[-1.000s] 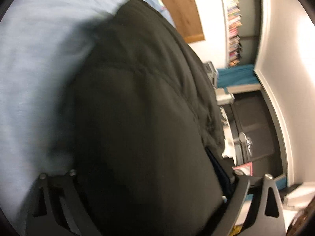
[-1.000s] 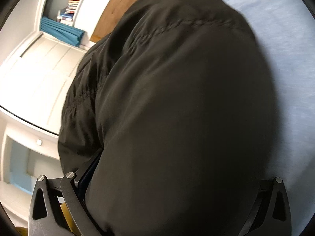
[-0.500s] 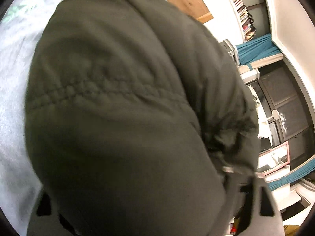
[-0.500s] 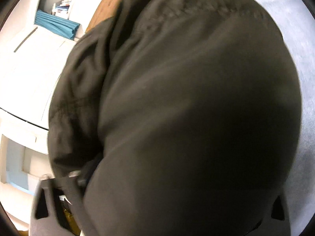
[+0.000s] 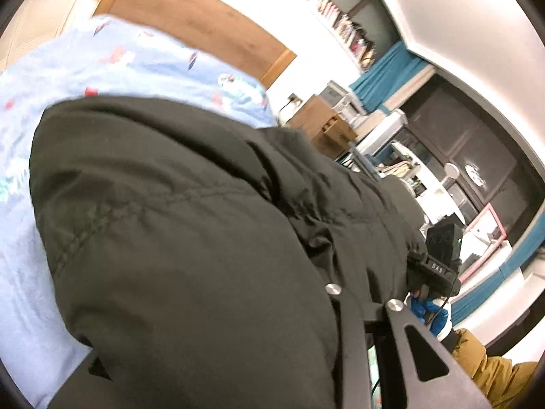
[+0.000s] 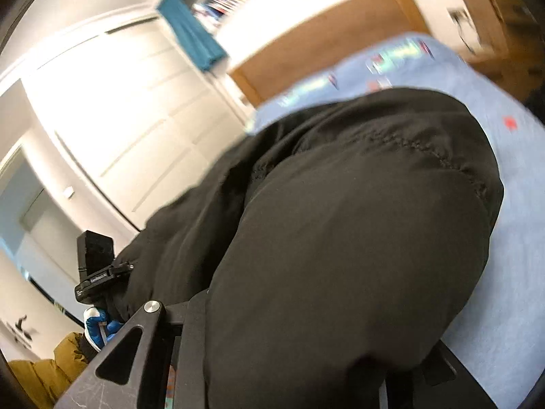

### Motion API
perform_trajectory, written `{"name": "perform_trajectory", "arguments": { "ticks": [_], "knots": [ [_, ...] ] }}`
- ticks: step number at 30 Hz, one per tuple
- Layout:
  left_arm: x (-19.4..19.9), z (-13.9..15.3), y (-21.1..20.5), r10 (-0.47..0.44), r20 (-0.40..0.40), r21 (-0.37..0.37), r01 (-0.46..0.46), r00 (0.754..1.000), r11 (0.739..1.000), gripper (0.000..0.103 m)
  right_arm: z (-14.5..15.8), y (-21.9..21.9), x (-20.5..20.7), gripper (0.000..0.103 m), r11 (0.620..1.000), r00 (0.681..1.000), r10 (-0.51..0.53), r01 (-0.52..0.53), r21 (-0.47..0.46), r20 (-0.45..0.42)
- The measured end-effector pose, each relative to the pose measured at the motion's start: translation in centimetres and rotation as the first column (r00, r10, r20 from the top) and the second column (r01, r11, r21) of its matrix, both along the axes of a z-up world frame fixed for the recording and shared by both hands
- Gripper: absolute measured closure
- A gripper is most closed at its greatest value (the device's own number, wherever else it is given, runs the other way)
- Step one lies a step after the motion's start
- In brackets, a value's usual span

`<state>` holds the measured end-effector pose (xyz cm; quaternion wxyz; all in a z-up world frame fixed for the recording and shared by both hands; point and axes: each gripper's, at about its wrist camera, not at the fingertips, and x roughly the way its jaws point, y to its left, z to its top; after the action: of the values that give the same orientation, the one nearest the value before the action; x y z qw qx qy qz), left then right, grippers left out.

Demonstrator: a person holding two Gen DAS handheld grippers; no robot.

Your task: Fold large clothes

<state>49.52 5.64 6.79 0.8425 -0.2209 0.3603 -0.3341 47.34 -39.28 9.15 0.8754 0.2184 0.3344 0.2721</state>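
The dark padded jacket [image 5: 190,238] hangs above the blue bedsheet [image 5: 102,68], bunched between both claws. The left claw [image 5: 344,358] and right claw [image 6: 289,368] are closing on thick fabric — a shallow bite could slip, dropping the jacket. Only the left view shows the dark cabinet [image 5: 477,143] beyond the jacket; only the right shows white panelled doors [image 6: 119,109].

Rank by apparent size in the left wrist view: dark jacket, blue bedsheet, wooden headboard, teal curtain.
1. dark jacket, fills most of the frame, though it is nearest the lens
2. blue bedsheet
3. wooden headboard
4. teal curtain
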Motion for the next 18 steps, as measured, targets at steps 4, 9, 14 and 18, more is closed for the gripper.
{"name": "perform_trajectory", "arguments": {
  "ticks": [4,9,14,18],
  "knots": [
    [-4.4,2.3,0.4,-0.012,0.041,0.014,0.012,0.999,1.000,0.077,3.2,1.3,-3.5,0.077,1.000,0.997,0.029,-0.029,0.006,0.073],
    [-9.3,1.3,-0.2,-0.023,0.038,0.058,0.020,0.999,0.998,0.077,0.5,0.1,-7.9,0.077,0.999,0.999,0.026,-0.027,0.025,0.045],
    [-12.3,-6.3,0.5,0.005,-0.098,0.164,0.011,0.995,0.986,0.076,-7.4,-0.8,-10.3,0.077,0.998,0.988,-0.038,0.030,-0.056,-0.153],
    [-13.5,-10.0,3.0,0.053,-0.196,0.139,-0.026,0.979,0.990,0.061,-11.1,-3.2,-13.7,0.064,0.993,0.962,-0.119,0.113,-0.041,-0.244]
  ]
}}
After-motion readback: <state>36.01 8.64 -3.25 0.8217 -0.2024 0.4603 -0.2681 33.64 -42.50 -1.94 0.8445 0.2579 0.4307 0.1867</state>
